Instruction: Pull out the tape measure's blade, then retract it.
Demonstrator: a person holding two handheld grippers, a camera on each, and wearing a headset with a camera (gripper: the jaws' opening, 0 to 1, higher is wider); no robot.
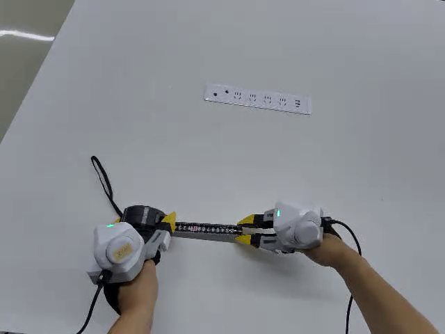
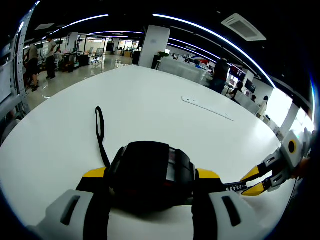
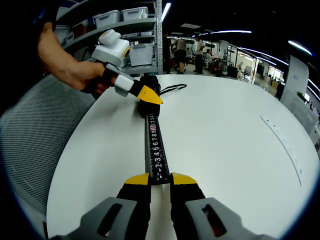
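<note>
White worktop (image 1: 278, 42) carried the tape measure (image 2: 150, 170) near its front edge, blade (image 3: 156, 145) drawn out flat. Its case was judged rigid and weighty, soundly clamped across its sides by the left gripper (image 1: 144, 223). Thin, springy and slick by judgement, the blade was pinched at its end by the right gripper (image 3: 160, 179).

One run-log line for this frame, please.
left hand-held gripper: shut on tape measure case | right hand-held gripper: shut on end of blade | blade: partly out, numbers up | strap: loose on white table

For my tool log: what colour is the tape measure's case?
The case is black, clearest in the left gripper view.
</note>
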